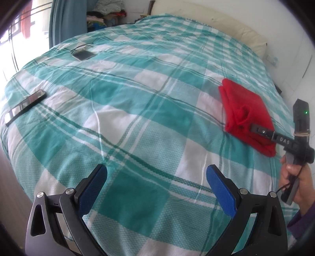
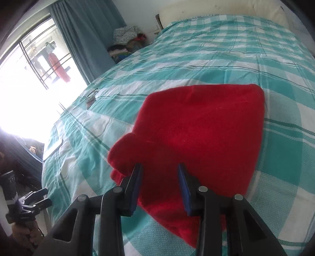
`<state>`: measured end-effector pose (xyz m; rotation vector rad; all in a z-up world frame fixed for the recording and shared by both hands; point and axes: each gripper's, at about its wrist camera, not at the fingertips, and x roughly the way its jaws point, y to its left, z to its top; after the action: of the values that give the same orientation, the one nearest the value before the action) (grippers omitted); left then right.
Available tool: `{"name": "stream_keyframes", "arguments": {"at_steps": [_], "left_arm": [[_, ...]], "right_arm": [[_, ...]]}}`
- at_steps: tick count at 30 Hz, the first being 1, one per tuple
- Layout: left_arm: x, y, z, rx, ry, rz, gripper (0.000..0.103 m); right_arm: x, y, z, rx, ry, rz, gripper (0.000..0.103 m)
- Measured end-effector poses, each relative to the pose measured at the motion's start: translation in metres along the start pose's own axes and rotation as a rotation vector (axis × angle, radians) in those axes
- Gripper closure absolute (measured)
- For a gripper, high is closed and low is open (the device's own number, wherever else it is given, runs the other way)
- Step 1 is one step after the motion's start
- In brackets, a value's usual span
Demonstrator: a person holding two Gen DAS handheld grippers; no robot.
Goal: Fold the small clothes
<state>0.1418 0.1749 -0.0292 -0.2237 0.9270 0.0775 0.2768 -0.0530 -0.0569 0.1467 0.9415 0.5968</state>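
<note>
A folded red knitted garment (image 1: 244,102) (image 2: 196,128) lies flat on the teal and white checked bedspread (image 1: 137,98), toward the right side of the bed. My right gripper (image 2: 159,167) (image 1: 256,129) sits low over the garment's near edge. Its jaws stand a little apart, and the red cloth shows in the gap without being pinched. A hand holds that gripper's handle at the right edge of the left wrist view. My left gripper (image 1: 157,173) (image 2: 39,197) hangs wide open above bare bedspread, well left of the garment, with nothing between its blue pads (image 1: 94,189).
A dark phone (image 1: 25,106) lies near the bed's left edge, and a small flat device with a cable (image 1: 82,55) farther back. A cream pillow (image 1: 236,25) lies at the head. A heap of clothes (image 1: 106,13) and a blue curtain (image 2: 88,39) stand beside the window.
</note>
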Motion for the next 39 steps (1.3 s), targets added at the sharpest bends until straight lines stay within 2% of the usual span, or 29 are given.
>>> {"name": "stream_keyframes", "arguments": {"at_steps": [3, 5, 6, 8, 9, 10, 11, 12, 13, 15, 17, 18, 21, 23, 24, 25, 26, 28, 30, 32, 34, 39], "left_arm": [[-0.002, -0.019, 0.018, 0.037, -0.026, -0.049, 0.002], [0.002, -0.033, 0.038, 0.037, -0.042, -0.107, 0.002], [0.006, -0.040, 0.050, 0.027, -0.046, -0.150, 0.002], [0.021, -0.060, 0.078, 0.013, -0.039, -0.252, 0.001], [0.032, -0.073, 0.091, 0.010, -0.027, -0.293, 0.001], [0.046, -0.086, 0.105, 0.009, -0.014, -0.324, 0.001], [0.060, -0.100, 0.117, 0.014, -0.001, -0.346, 0.001], [0.078, -0.114, 0.127, 0.029, 0.024, -0.370, 0.001], [0.096, -0.126, 0.135, 0.042, 0.052, -0.379, 0.001], [0.134, -0.146, 0.143, 0.076, 0.117, -0.333, 0.002], [0.165, -0.157, 0.142, 0.127, 0.173, -0.243, 0.003], [0.176, -0.158, 0.139, 0.143, 0.202, -0.223, 0.003], [0.195, -0.159, 0.133, 0.139, 0.292, -0.288, 0.003], [0.198, -0.162, 0.134, 0.140, 0.308, -0.335, 0.002], [0.200, -0.164, 0.135, 0.142, 0.316, -0.356, 0.002], [0.200, -0.166, 0.136, 0.140, 0.321, -0.359, 0.004], [0.201, -0.169, 0.135, 0.143, 0.321, -0.355, 0.010], [0.201, -0.177, 0.132, 0.170, 0.337, -0.391, 0.076], [0.191, -0.185, 0.127, 0.207, 0.303, -0.353, 0.080], [0.175, -0.190, 0.124, 0.248, 0.249, -0.327, 0.083], [0.154, -0.185, 0.128, 0.220, 0.206, -0.373, 0.083], [0.084, -0.182, 0.158, 0.199, 0.069, -0.457, 0.083]], "right_arm": [[0.020, 0.046, -0.021, -0.155, 0.089, 0.081, 0.066], [0.013, 0.066, -0.036, -0.227, 0.116, 0.093, 0.066], [0.004, 0.068, -0.042, -0.224, 0.114, 0.092, 0.066], [-0.023, 0.057, -0.047, -0.157, 0.074, 0.088, 0.065], [-0.038, 0.043, -0.046, -0.103, 0.041, 0.072, 0.059], [-0.053, 0.026, -0.045, -0.042, 0.000, 0.044, 0.041], [-0.068, 0.009, -0.043, 0.020, -0.050, 0.003, 0.031], [-0.082, -0.011, -0.041, 0.083, -0.105, -0.040, 0.014], [-0.090, -0.029, -0.035, 0.144, -0.148, -0.075, 0.011], [-0.097, -0.069, -0.026, 0.273, -0.181, -0.106, 0.011], [-0.091, -0.105, -0.016, 0.387, -0.186, -0.077, 0.011], [-0.085, -0.119, -0.011, 0.430, -0.183, -0.053, 0.011], [-0.057, -0.139, 0.005, 0.498, -0.178, 0.049, 0.011], [-0.034, -0.145, 0.013, 0.540, -0.158, 0.111, 0.011], [-0.021, -0.147, 0.016, 0.547, -0.141, 0.119, 0.015], [-0.010, -0.146, 0.018, 0.543, -0.130, 0.102, 0.031], [-0.002, -0.143, 0.021, 0.529, -0.109, 0.054, 0.043], [0.004, -0.128, 0.028, 0.449, -0.079, -0.065, 0.069], [0.003, -0.093, 0.041, 0.245, -0.051, -0.226, 0.075], [-0.001, -0.061, 0.049, 0.081, -0.051, -0.329, 0.077], [-0.015, -0.042, 0.054, 0.007, -0.083, -0.353, 0.078], [-0.073, -0.013, 0.077, -0.048, -0.224, -0.295, 0.078]]}}
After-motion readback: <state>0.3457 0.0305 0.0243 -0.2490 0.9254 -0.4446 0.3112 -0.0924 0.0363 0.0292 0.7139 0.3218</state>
